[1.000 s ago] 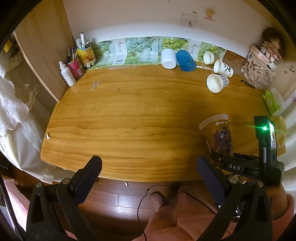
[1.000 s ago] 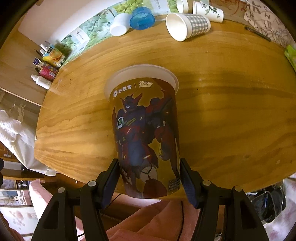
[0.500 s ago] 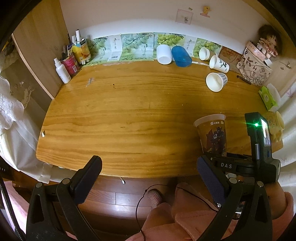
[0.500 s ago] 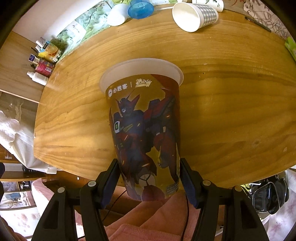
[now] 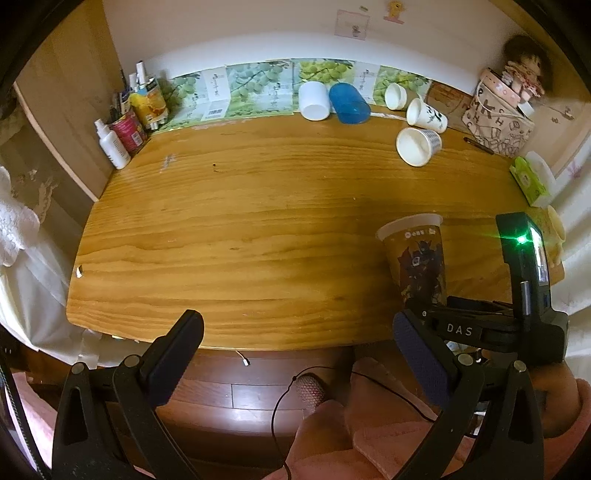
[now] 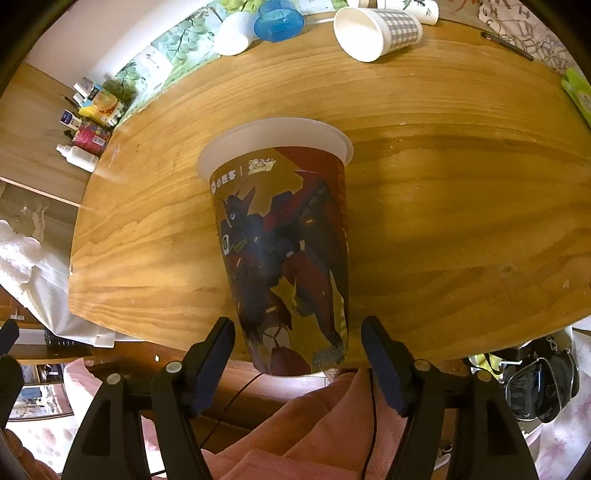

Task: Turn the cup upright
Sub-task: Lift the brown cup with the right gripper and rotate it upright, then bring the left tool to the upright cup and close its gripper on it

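Where the cup stands: the tall gold paper cup with a red-and-blue robot print (image 6: 284,240) is upright, white rim on top, close to the near edge of the light wooden table (image 6: 443,221). Its base is hidden from the left wrist view, so full contact with the wood is a judgement.
Right gripper (image 6: 297,325): its jaws flank the cup's lower part with a thin gap on each side. They are parted and grip nothing, likely kept low so the cup could be caught if it tipped.
Left gripper (image 5: 295,321): spread wide and empty, held off the table's front edge, well apart from the cup, probably to stay out of the way.
Task progress: the flip looks done.
Risk: the base sits near the edge, so a bump while pulling away could topple it.
Bystanders: a grey-checked paper cup (image 6: 380,31) and a blue plastic cup (image 6: 279,20) lie on their sides at the far edge.
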The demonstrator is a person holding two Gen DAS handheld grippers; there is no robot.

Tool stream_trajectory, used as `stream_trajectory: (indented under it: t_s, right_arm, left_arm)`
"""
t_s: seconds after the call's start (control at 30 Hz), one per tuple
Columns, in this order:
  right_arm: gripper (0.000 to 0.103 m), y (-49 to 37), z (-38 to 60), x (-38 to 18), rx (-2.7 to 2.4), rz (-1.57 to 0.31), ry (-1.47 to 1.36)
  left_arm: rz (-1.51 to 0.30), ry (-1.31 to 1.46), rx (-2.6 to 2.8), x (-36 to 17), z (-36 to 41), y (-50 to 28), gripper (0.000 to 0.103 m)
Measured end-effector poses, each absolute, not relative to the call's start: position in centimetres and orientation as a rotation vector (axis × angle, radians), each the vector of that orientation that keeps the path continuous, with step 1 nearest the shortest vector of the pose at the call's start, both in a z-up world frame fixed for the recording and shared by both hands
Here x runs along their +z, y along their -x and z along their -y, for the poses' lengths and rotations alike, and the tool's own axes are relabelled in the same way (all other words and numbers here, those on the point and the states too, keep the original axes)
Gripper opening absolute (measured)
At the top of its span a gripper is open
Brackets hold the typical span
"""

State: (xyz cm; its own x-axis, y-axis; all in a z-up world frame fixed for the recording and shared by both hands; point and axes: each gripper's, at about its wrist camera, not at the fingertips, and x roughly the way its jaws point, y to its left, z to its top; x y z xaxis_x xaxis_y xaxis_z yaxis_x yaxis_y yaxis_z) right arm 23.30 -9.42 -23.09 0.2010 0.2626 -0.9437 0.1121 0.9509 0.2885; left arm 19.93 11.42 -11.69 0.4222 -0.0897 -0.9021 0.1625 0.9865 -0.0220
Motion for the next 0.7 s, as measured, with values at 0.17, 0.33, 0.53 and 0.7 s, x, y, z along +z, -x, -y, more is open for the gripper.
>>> stream_trajectory:
  t_s: [0.17,0.33,0.53,0.7]
  right_arm:
    - [0.076,-22.1,9.7,-22.7,0.117,-1.347,-0.339]
    - [0.076,-20.6,9.9,-22.0,0.142,-1.337,-0.323]
    - [0.076,-19.6,10.5,-20.9,0.165,-1.31,-0.267]
    - [0.076,-18.9,11.4,-19.3,0.186,-1.23,-0.22]
  left_arm:
    - [-1.13,-0.075,-0.184,-12.1,-11.0,-19.9,0.102]
    - [-1.119,-0.061,-0.224,-12.4,-10.0,-20.1,0.102]
    - [-1.099,-0.072,-0.25,-12.5,-8.3,-20.4,0.102]
    - [-1.121,-0.08,-0.232,-13.4,-6.8,-21.2,0.102]
